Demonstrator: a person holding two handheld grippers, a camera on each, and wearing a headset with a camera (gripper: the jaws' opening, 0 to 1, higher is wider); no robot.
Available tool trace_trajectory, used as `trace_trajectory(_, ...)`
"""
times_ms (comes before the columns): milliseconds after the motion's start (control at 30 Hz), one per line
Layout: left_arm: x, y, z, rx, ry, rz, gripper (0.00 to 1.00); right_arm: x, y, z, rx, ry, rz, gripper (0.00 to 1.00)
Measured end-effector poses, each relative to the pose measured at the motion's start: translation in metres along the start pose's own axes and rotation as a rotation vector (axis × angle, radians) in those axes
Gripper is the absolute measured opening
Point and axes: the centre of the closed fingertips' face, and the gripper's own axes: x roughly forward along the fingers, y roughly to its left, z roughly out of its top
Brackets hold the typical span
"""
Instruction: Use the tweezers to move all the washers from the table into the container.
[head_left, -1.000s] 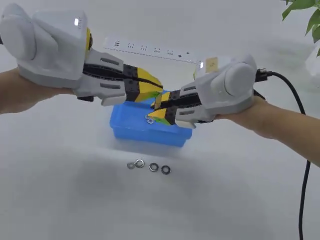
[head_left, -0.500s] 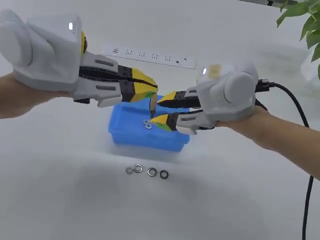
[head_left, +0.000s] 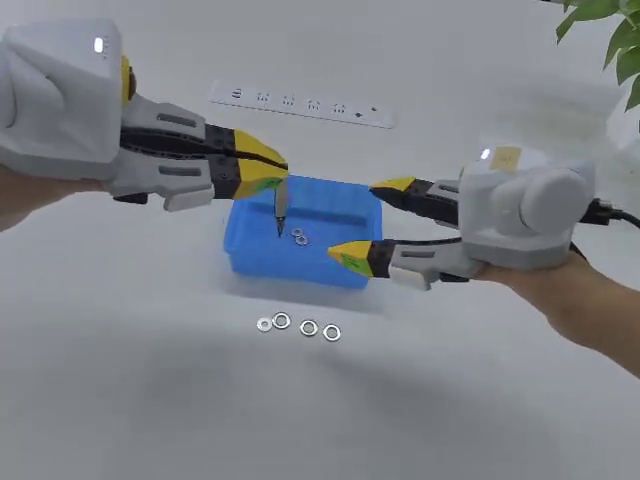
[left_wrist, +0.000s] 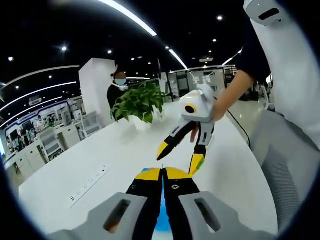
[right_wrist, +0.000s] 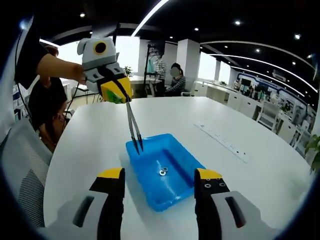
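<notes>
Left tongs (head_left: 272, 172) clamped on the tweezers (head_left: 281, 210), which hang tips-down inside the blue container (head_left: 250, 255), just beside two washers (head_left: 300, 237) lying on its floor. Right tongs (head_left: 368, 220) spread wide, holding nothing, at the container's right end; can't tell if they touch it. Four washers (head_left: 297, 326) sit in a row on the white desk (head_left: 150, 400), just in front of the container. Power strip (head_left: 300, 103) lies behind the container, well apart from it
</notes>
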Motion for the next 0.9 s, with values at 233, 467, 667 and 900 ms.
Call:
trace_trajectory(233,-0.008,-0.019,0.000,0.004,0.012,-0.015,0.04,-0.039,0.005,-0.005,0.212,-0.095,-0.044,0.70)
trace_trajectory(467,-0.010,-0.035,0.001,-0.005,0.002,-0.016,0.04,-0.064,0.031,-0.022,0.182,-0.056,-0.023,0.88)
trace_trajectory(667,-0.012,-0.046,-0.003,-0.018,-0.008,-0.021,0.04,-0.080,0.049,-0.028,0.172,-0.051,-0.004,0.90)
trace_trajectory(900,-0.011,-0.053,-0.011,-0.039,-0.010,-0.039,0.04,-0.081,0.068,-0.035,0.198,-0.043,0.040,0.96)
